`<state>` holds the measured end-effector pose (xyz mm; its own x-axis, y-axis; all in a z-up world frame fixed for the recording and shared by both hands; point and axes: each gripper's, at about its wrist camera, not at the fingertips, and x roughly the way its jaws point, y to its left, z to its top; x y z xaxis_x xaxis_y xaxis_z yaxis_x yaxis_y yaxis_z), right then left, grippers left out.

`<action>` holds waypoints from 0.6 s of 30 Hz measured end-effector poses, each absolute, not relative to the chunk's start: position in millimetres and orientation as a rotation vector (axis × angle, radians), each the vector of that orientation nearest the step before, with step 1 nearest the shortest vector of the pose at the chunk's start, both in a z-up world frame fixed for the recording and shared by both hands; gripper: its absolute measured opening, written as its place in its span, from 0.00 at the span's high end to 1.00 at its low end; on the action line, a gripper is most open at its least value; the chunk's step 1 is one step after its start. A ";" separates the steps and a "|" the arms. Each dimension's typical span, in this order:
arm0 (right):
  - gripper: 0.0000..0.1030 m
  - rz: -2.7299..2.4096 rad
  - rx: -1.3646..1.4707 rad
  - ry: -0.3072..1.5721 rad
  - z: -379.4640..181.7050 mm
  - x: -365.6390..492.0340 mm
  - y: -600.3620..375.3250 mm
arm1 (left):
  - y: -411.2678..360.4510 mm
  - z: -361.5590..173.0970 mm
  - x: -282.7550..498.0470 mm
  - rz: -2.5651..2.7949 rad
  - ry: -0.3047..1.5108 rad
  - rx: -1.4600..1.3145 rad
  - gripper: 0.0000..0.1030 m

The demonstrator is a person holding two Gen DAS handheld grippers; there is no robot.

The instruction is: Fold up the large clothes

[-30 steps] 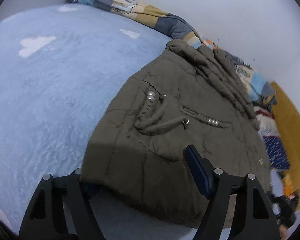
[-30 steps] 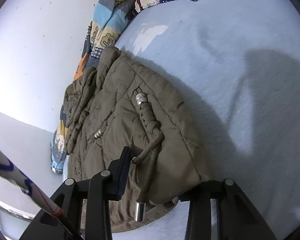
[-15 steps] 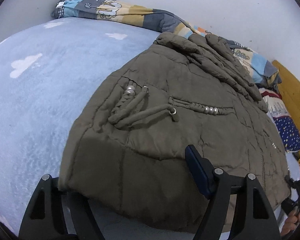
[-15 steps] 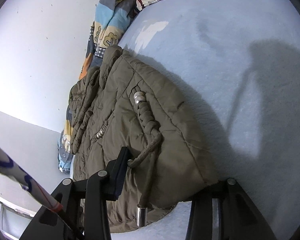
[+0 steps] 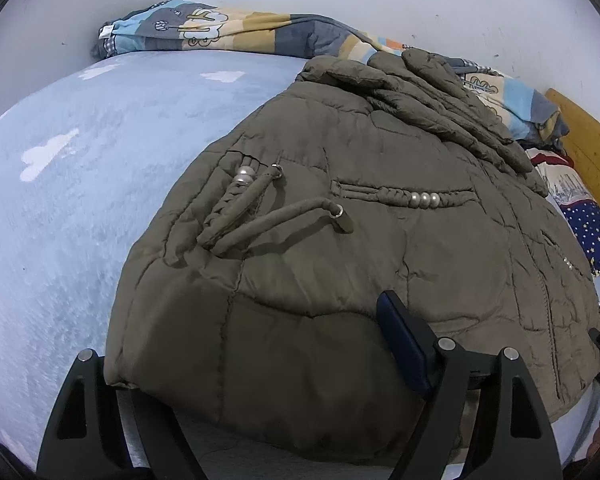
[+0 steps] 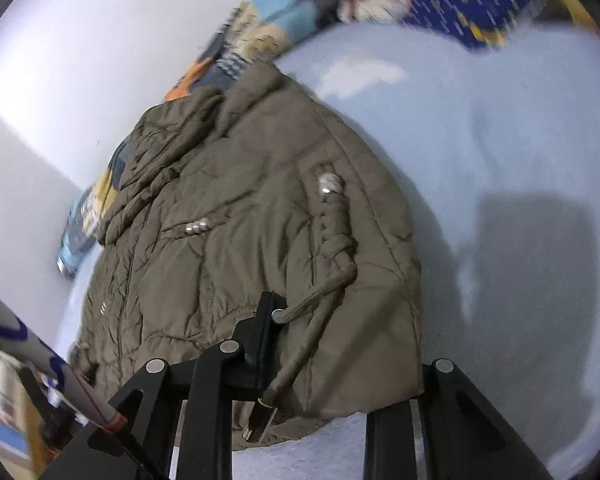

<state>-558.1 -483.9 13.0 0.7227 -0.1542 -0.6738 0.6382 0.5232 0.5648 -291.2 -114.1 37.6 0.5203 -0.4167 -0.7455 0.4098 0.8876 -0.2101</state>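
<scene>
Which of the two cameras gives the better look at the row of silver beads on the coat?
The left wrist view: it is sharp, and the silver beads sit in plain sight on the braided trim of the coat, easy to count. The right wrist view is blurred; there the same beads show only as a small bright smear.

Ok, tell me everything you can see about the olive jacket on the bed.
The olive jacket is a quilted, puffy coat of matte, creased fabric, lying spread flat on the light blue bed cover. Braided cords with silver beads and metal tips lie across it. Its bunched far end rests against the patterned bedding. Both grippers straddle its near hem.
</scene>
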 end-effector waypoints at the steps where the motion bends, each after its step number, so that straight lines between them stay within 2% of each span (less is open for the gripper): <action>1: 0.72 -0.499 0.966 0.583 7.1 -561.7 -489.1 | -114.0 37.6 -291.2 -0.497 0.896 -0.006 0.21; 4: 0.67 -0.477 1.095 0.520 -2.5 -571.0 -497.7 | -115.0 37.8 -291.2 -0.497 0.895 -0.001 0.20; 8: 0.63 -0.483 1.121 0.500 3.9 -576.0 -496.9 | -116.1 37.7 -290.7 -0.498 0.897 0.002 0.19; 13: 0.62 -0.623 1.088 0.449 24.3 -603.6 -497.1 | -117.7 37.2 -291.0 -0.496 0.894 0.011 0.18; 18: 0.43 -0.793 1.075 0.436 23.4 -624.5 -513.1 | -119.8 36.8 -290.3 -0.493 0.895 0.018 0.16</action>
